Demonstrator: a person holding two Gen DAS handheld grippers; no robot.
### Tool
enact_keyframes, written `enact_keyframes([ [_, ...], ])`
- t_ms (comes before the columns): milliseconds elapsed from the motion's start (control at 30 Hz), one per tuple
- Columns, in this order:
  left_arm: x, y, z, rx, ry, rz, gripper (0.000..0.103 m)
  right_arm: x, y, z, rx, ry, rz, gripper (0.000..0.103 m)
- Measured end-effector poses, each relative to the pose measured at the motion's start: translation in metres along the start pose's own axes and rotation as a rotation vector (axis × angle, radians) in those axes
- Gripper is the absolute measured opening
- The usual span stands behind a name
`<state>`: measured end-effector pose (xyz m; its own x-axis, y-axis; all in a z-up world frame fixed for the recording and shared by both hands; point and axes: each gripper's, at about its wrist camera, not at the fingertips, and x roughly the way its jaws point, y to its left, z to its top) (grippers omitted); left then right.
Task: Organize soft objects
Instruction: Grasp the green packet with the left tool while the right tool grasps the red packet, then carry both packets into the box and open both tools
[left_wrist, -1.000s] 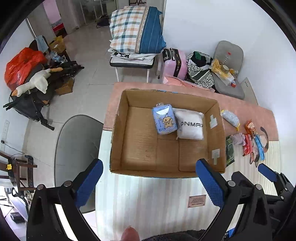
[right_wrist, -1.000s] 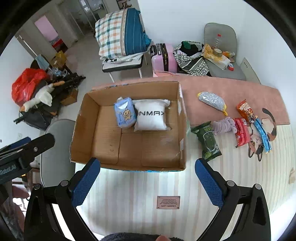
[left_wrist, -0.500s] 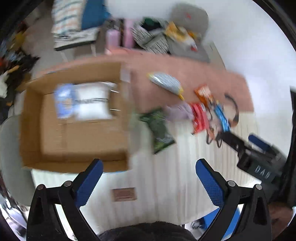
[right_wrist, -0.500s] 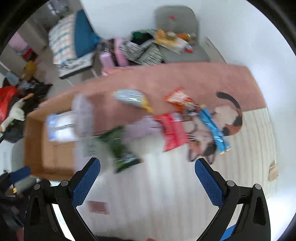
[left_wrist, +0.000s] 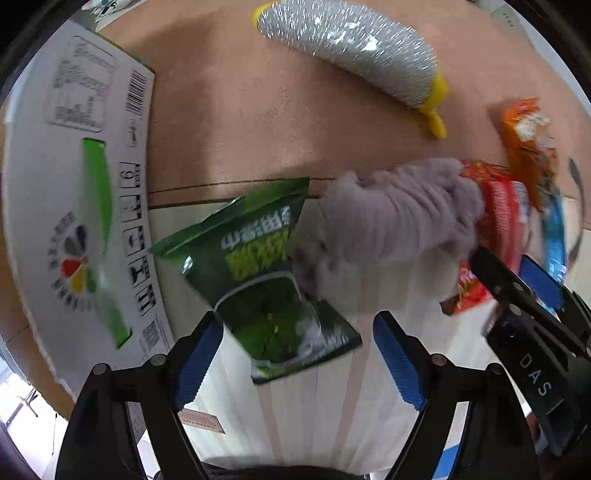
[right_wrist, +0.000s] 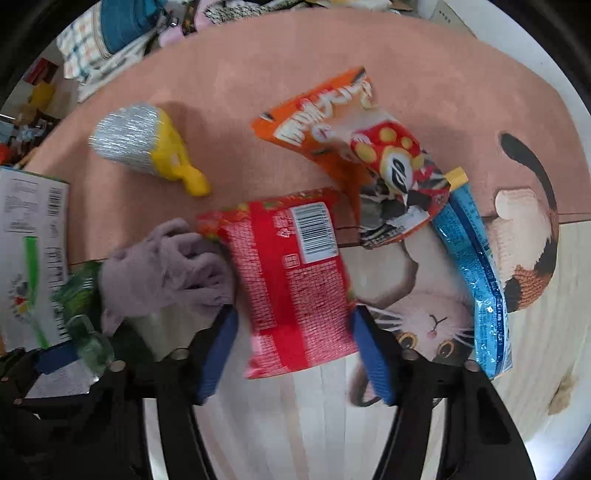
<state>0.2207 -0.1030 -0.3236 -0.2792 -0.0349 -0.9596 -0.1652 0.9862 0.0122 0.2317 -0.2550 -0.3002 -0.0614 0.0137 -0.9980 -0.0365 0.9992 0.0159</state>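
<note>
Left hand-held gripper (left_wrist: 297, 354) closing astride green pouch (left_wrist: 258, 280), right hand-held gripper (right_wrist: 293, 354) closing astride red packet (right_wrist: 291, 277); neither gripped yet. Both flat on mat beside box (left_wrist: 74, 206). Recommended: pinch across mid-width, clear of purple glove (right_wrist: 166, 269).

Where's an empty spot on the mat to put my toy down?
Bare pink mat lies between the cardboard box and the silver scrubber, and behind the orange packet. The middle is crowded: green pouch, purple cloth, red packet.
</note>
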Motion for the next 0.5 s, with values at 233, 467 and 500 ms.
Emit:
enact_keyframes([
  [233,0.014,0.011,-0.002,-0.038,0.014,-0.036,0.039,0.002,-0.024,-0.018,-0.01,0.049,0.012,0.051],
  [467,0.033,0.025,-0.021,-0.058,0.027,-0.048,0.041,0.008,-0.044,-0.043,-0.011,0.109,0.023,0.053],
  [500,0.034,0.024,-0.022,-0.047,0.03,-0.048,0.042,0.009,-0.045,-0.043,-0.005,0.113,0.016,0.056],
])
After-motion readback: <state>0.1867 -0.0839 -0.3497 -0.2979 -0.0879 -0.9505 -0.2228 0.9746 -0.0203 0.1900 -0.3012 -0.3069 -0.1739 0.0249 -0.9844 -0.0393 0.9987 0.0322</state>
